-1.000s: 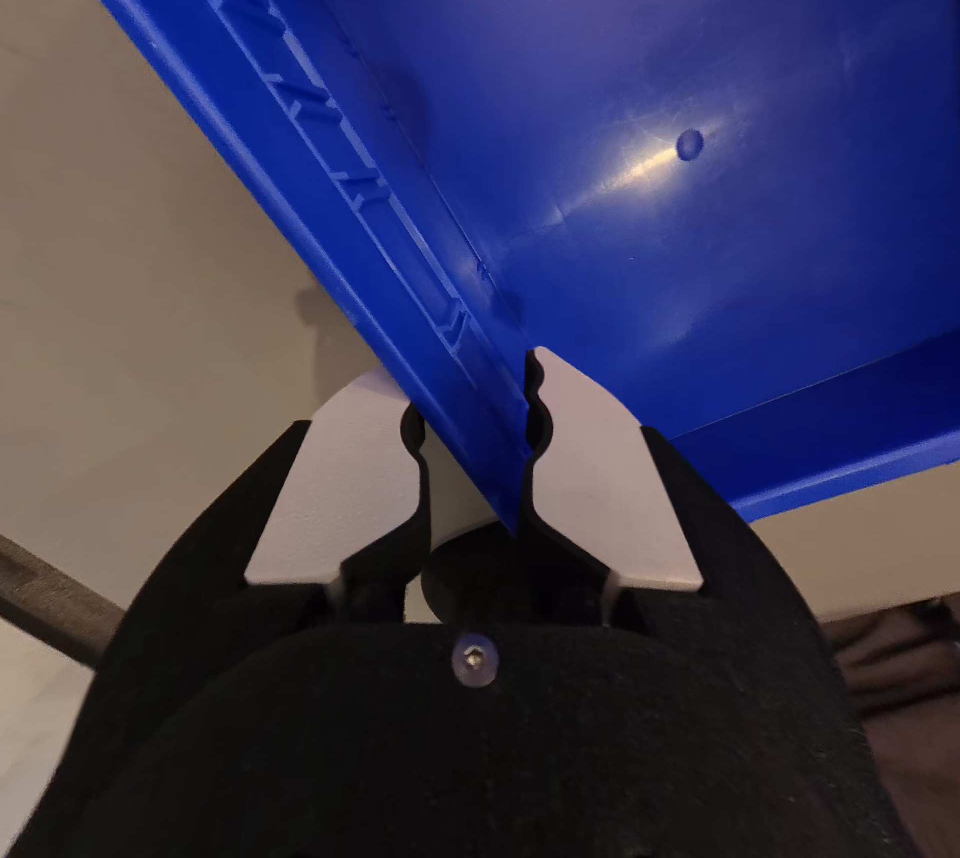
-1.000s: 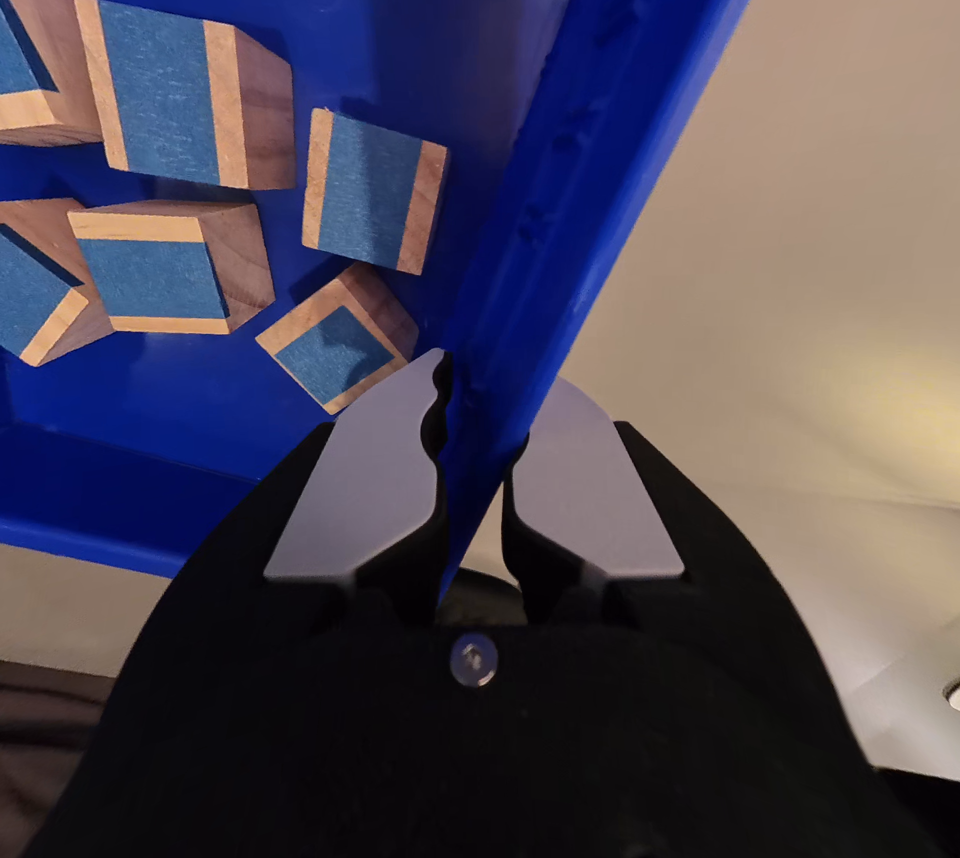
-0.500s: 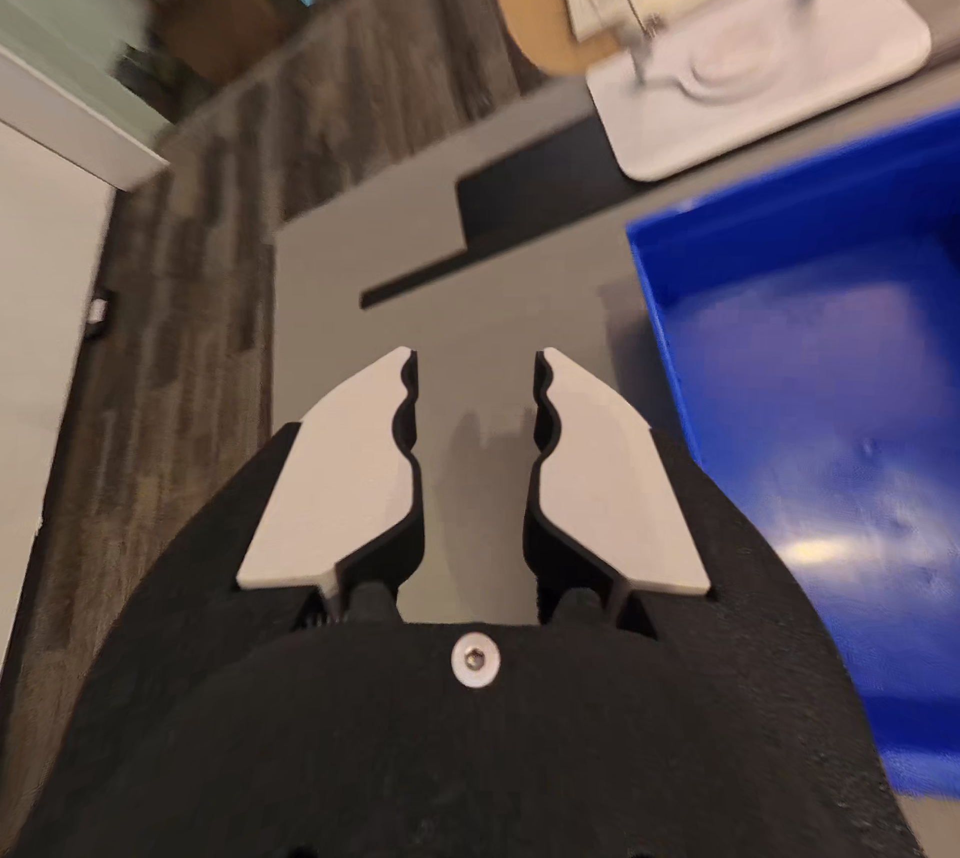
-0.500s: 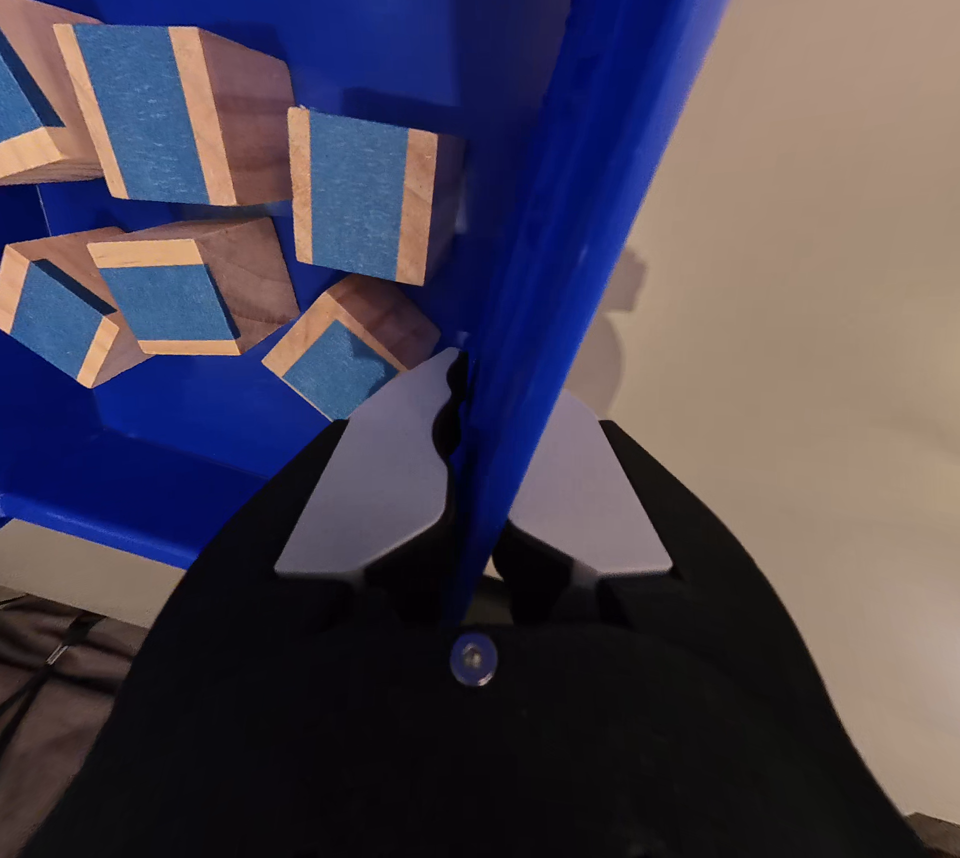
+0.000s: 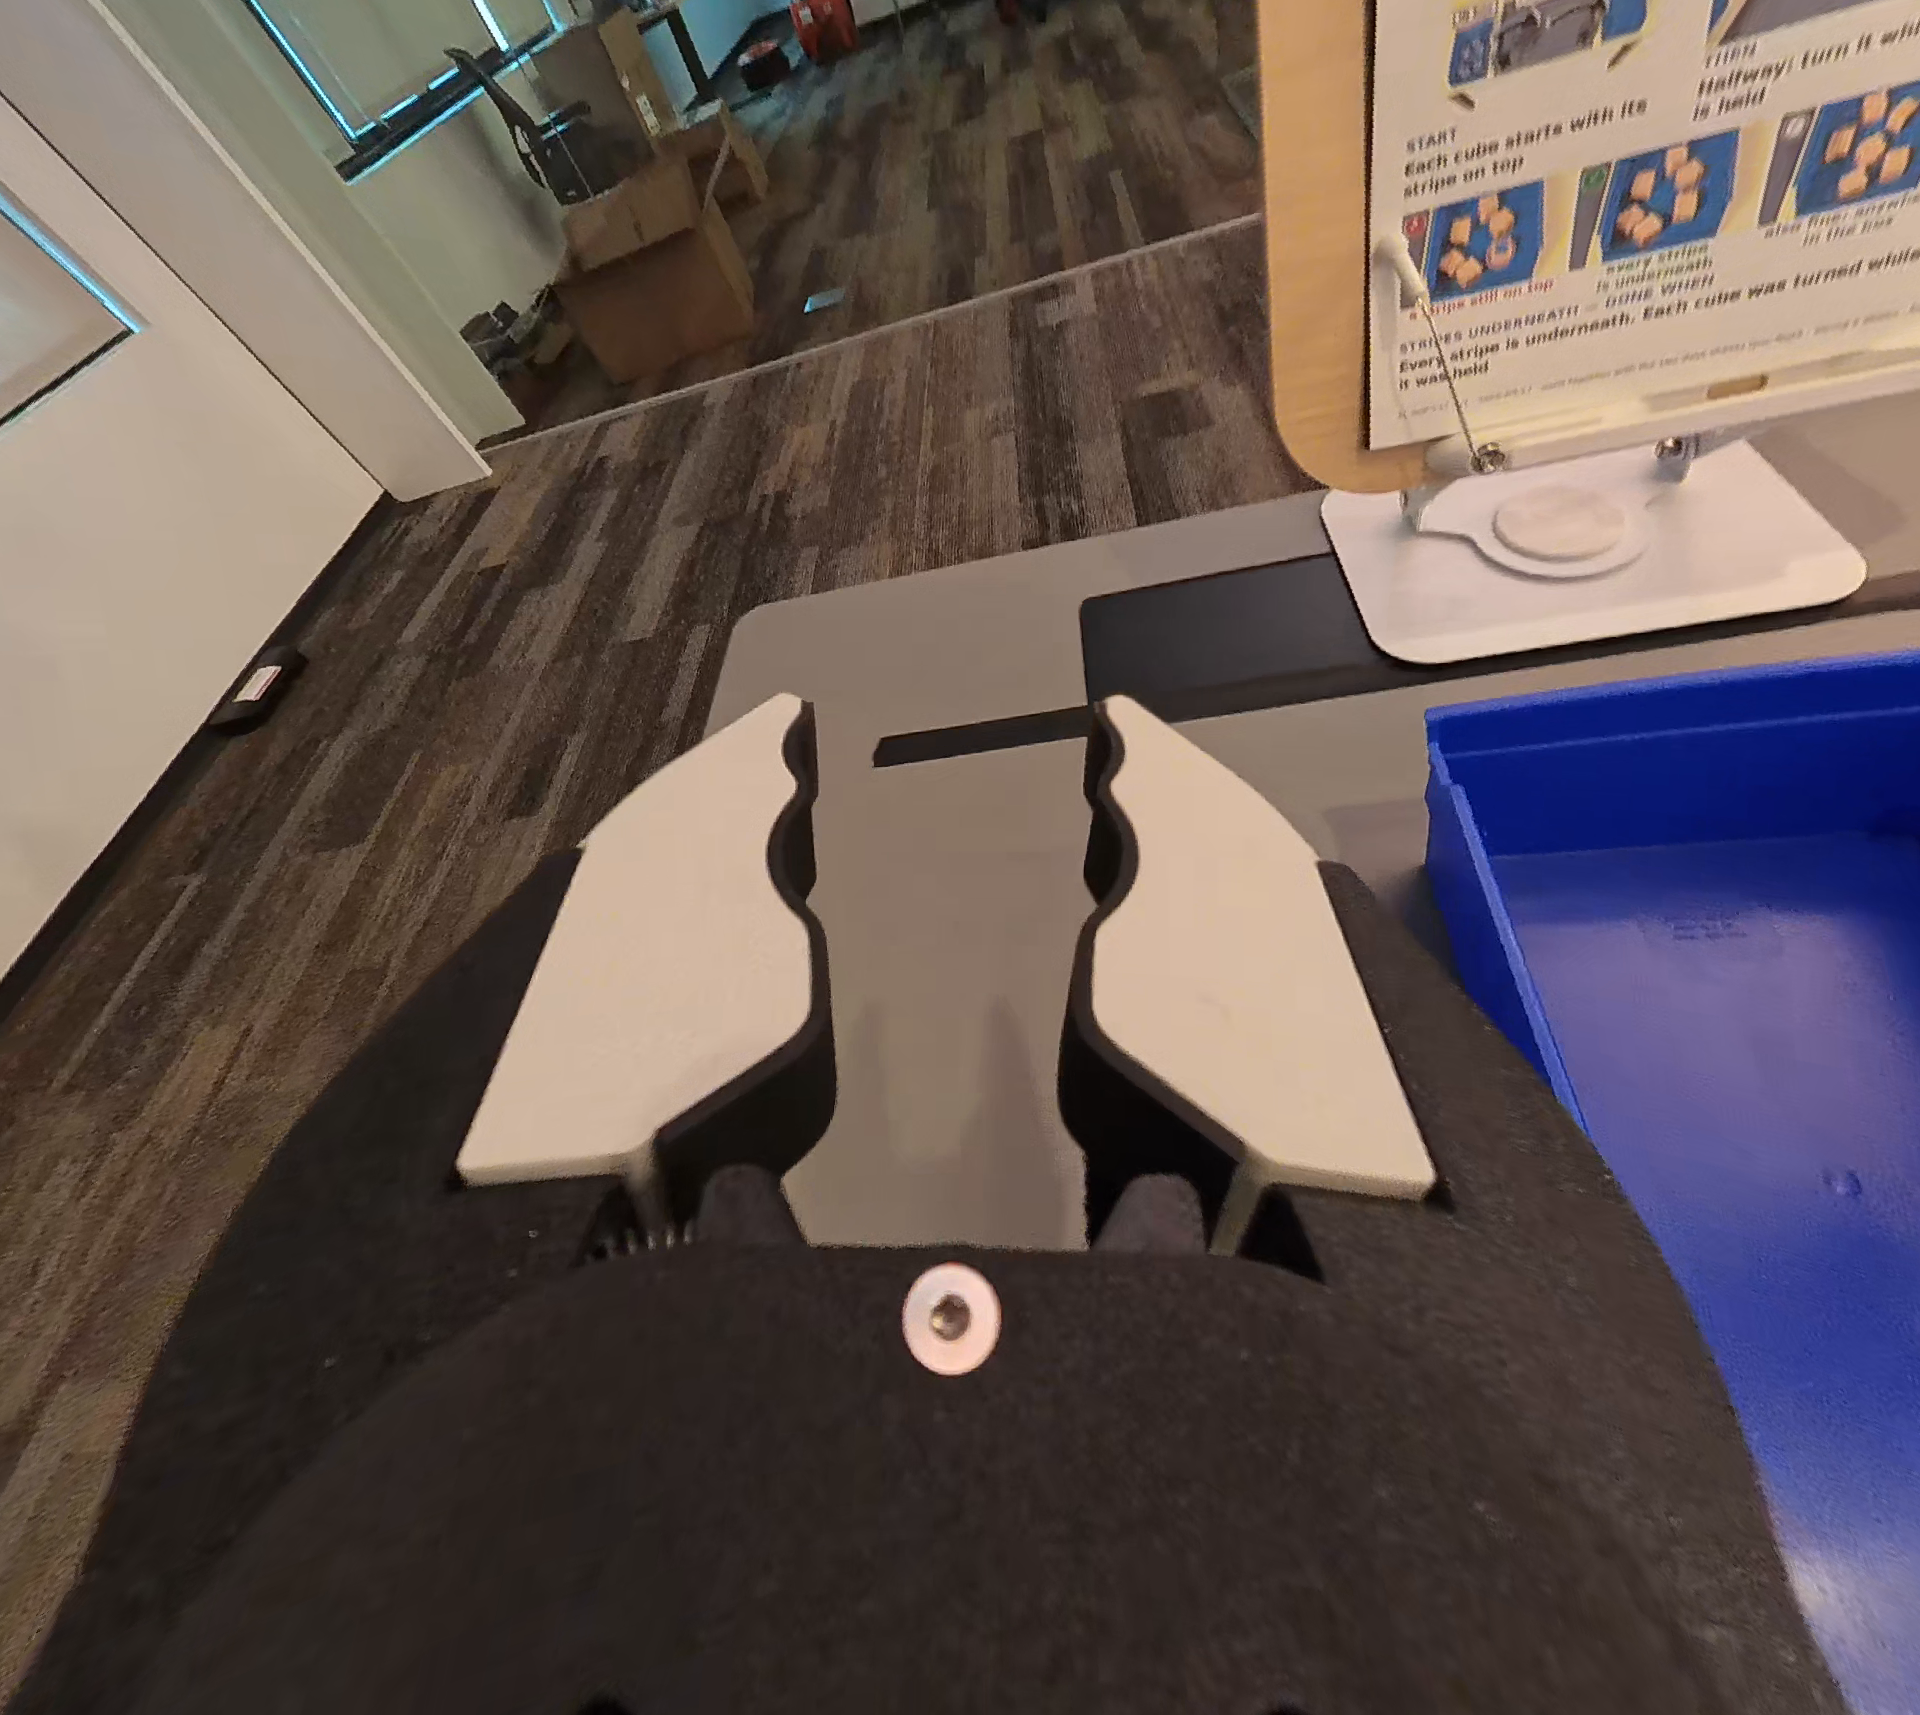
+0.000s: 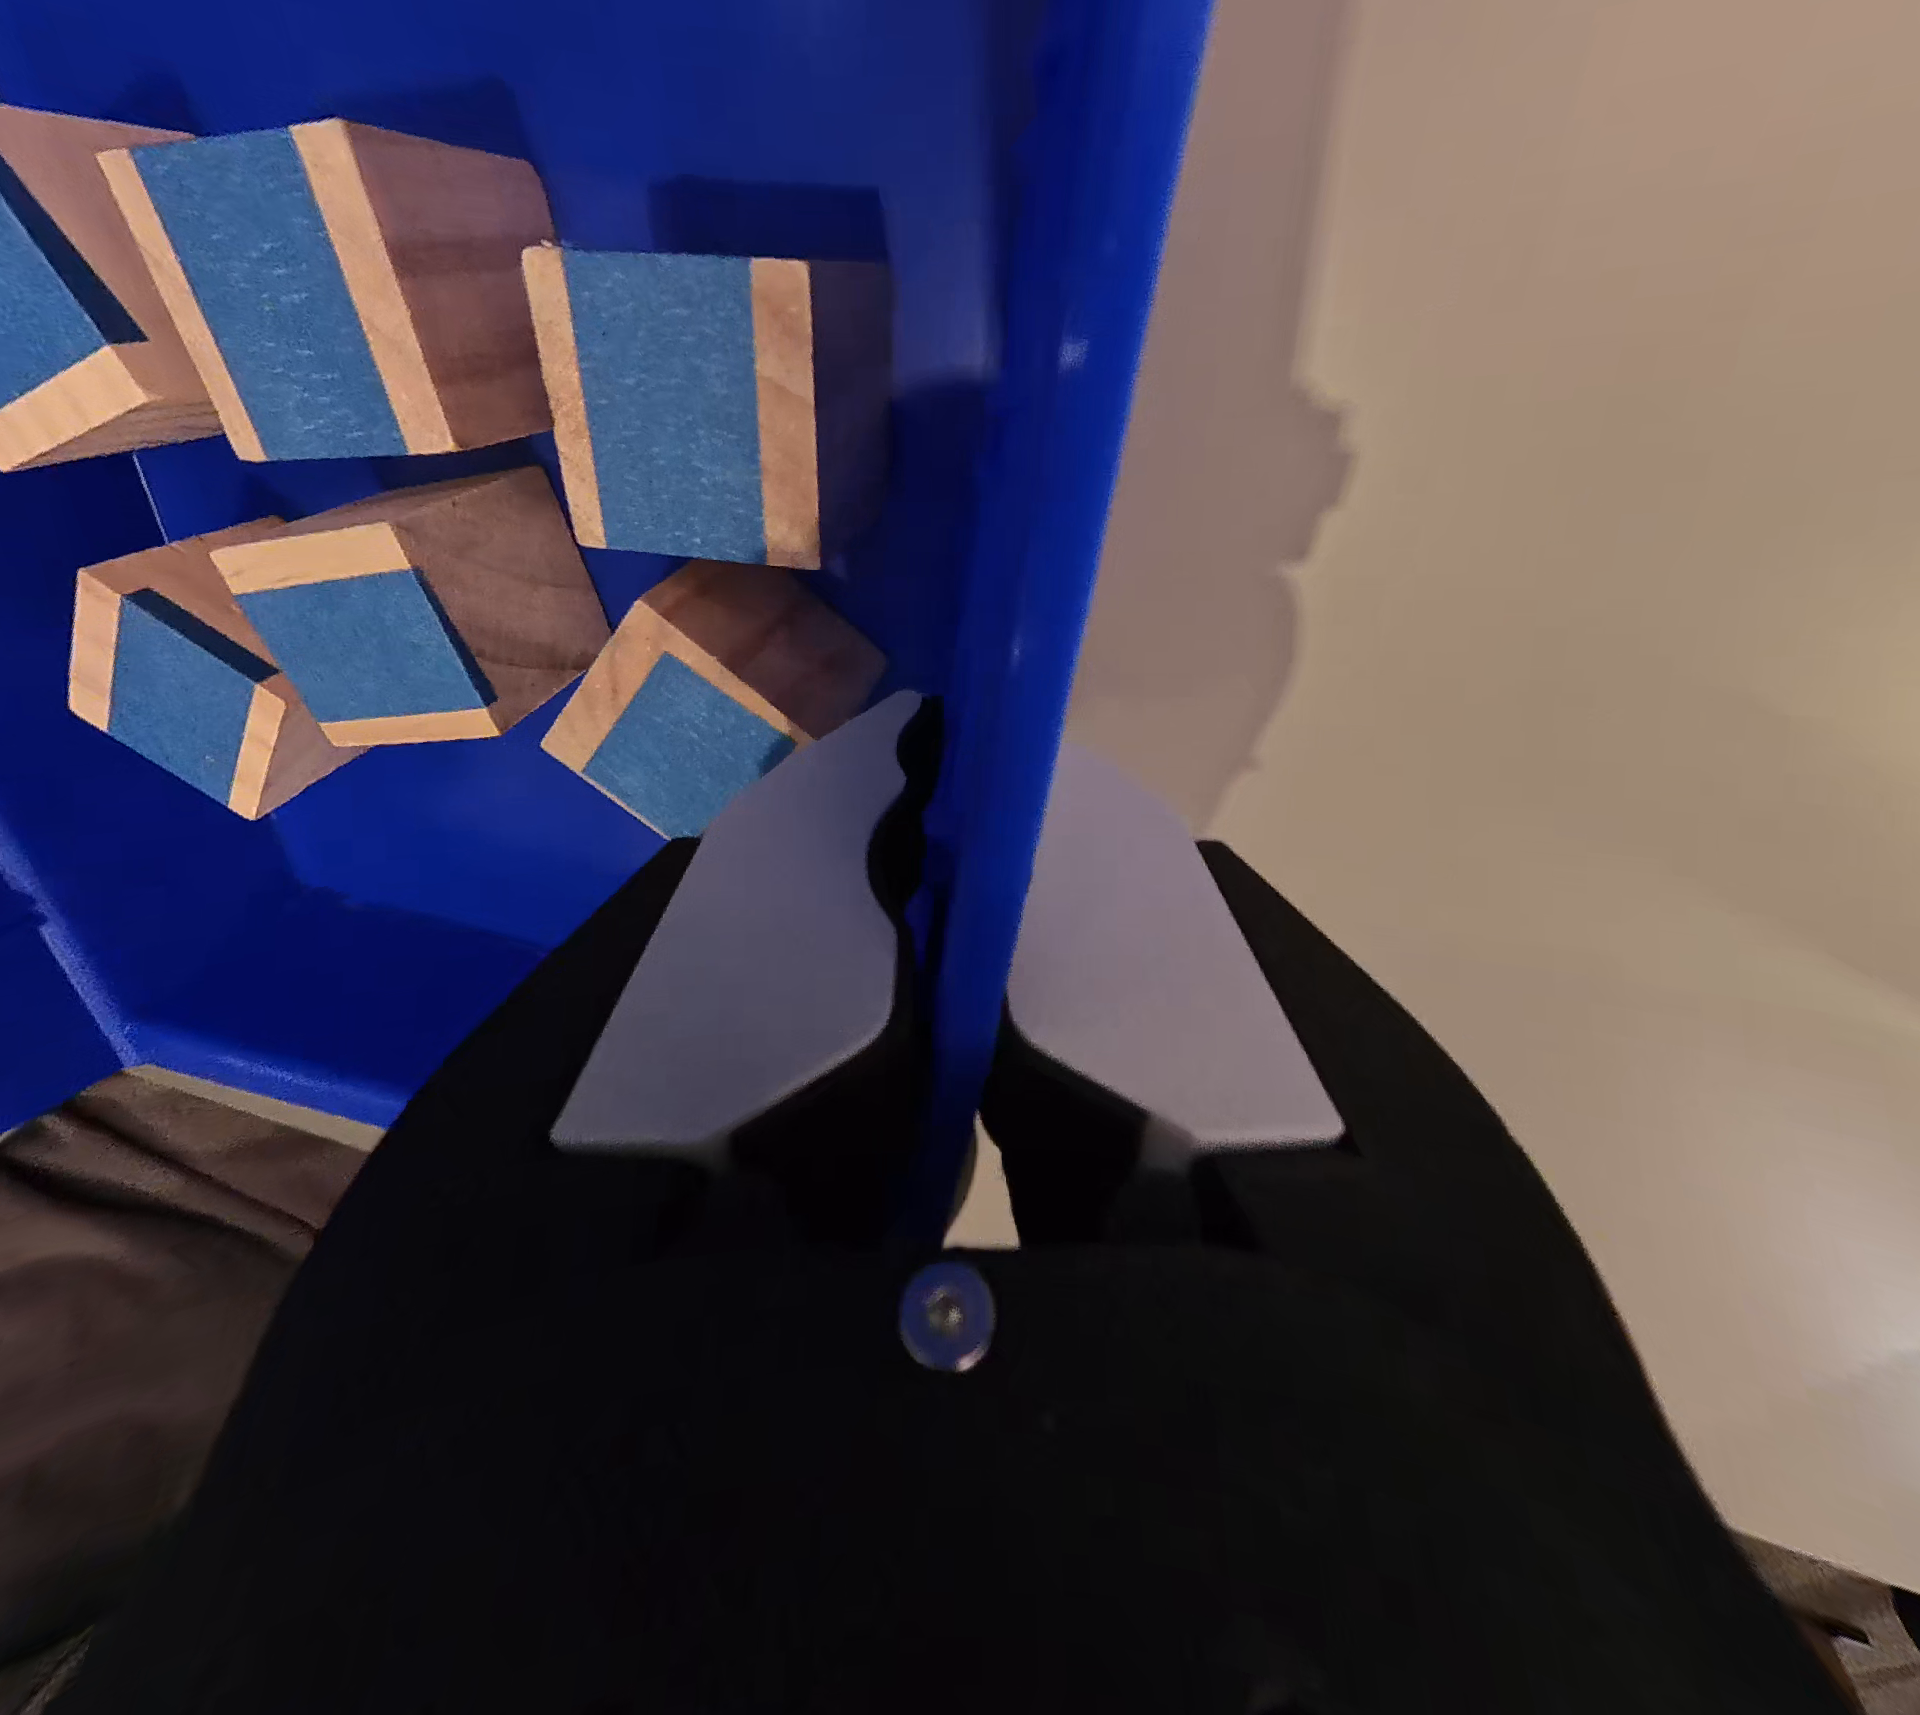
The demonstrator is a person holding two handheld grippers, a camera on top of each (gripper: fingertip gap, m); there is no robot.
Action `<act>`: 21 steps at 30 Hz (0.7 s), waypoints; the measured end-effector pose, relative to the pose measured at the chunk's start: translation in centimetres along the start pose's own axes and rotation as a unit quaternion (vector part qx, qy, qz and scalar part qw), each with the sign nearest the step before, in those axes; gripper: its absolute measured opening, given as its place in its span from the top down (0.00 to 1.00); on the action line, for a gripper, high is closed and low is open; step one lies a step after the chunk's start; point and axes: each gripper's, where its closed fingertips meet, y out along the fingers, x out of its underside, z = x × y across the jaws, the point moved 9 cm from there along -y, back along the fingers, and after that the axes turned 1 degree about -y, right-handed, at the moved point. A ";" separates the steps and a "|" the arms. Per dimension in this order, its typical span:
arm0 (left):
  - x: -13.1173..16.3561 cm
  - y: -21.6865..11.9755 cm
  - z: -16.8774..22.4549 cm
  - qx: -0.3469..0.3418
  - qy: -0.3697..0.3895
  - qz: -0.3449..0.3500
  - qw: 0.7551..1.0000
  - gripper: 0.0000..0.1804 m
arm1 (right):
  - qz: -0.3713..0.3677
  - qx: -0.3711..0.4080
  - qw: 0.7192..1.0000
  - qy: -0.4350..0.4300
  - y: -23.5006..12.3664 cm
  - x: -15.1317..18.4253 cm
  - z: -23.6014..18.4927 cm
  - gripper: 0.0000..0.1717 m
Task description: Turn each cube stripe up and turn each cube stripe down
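Observation:
My right gripper [image 6: 987, 730] is shut on the side wall [image 6: 1081, 315] of the blue bin, one finger [image 6: 790, 917] inside and one outside. Several wooden cubes lie in the bin just left of the inner finger, blue stripe faces toward the camera: one [image 6: 675, 408] against the wall, one [image 6: 686, 740] touching the fingertip, others [image 6: 281, 294] farther left. My left gripper [image 5: 951, 720] is open and empty above the grey table [image 5: 914, 647]. A blue bin's rim [image 5: 1662, 709] shows to its right, and the floor part in view is bare.
A white stand [image 5: 1590, 564] with an instruction board stands at the table's far right. A black mat [image 5: 1216, 647] lies beside it. Carpeted floor [image 5: 623, 626] drops off past the table's left and far edges. A beige wall [image 6: 1558, 418] lies right of the bin.
My left gripper let go of the bin wall, swung away over the table and opened wider. My right gripper closed tighter on the wall, and the cubes slid toward it.

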 end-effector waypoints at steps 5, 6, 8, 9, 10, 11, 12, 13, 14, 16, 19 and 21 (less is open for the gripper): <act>-0.1 -0.8 -1.4 0.002 -0.017 0.010 1.000 0.73 | 0.016 0.039 0.999 -0.003 -3.4 0.3 0.4 0.96; -0.1 -0.9 -1.6 0.004 -0.019 0.007 1.000 0.72 | 0.015 0.045 0.999 -0.006 -4.4 0.1 0.1 0.95; -0.1 -1.2 -1.9 0.010 -0.024 0.009 1.000 0.72 | 0.014 0.061 0.998 -0.019 -6.5 -0.8 -1.2 0.96; -0.1 -1.4 -2.1 0.011 -0.026 0.009 1.000 0.72 | 0.017 0.068 0.997 -0.030 -7.7 -1.4 -2.2 0.96; -0.1 -1.6 -2.2 0.011 -0.027 0.009 1.000 0.72 | 0.022 0.076 0.996 -0.043 -8.9 -2.1 -3.3 0.96; -0.1 -1.8 -2.4 0.013 -0.028 0.008 1.000 0.72 | 0.025 0.081 0.995 -0.057 -10.1 -2.9 -4.6 0.96; -0.1 -2.0 -2.5 0.015 -0.029 0.007 0.999 0.72 | 0.028 0.083 0.994 -0.071 -11.2 -3.8 -6.2 0.96; -0.1 -2.3 -2.7 0.016 -0.031 0.008 0.999 0.72 | 0.030 0.083 0.992 -0.086 -12.2 -4.7 -7.9 0.96; -0.1 -2.6 -2.8 0.018 -0.033 0.008 0.999 0.72 | 0.032 0.078 0.991 -0.103 -13.0 -5.7 -9.8 0.96; -0.2 -3.2 -3.1 0.021 -0.038 0.011 0.999 0.72 | 0.037 0.061 0.988 -0.139 -13.9 -7.9 -14.1 0.96; -0.4 -4.4 -3.2 0.022 -0.044 0.018 0.999 0.72 | 0.034 0.023 0.980 -0.197 -13.5 -11.5 -21.6 0.96; -0.5 -5.3 -3.3 0.005 -0.057 0.024 0.998 0.66 | 0.025 -0.001 0.971 -0.237 -12.1 -13.8 -26.8 0.96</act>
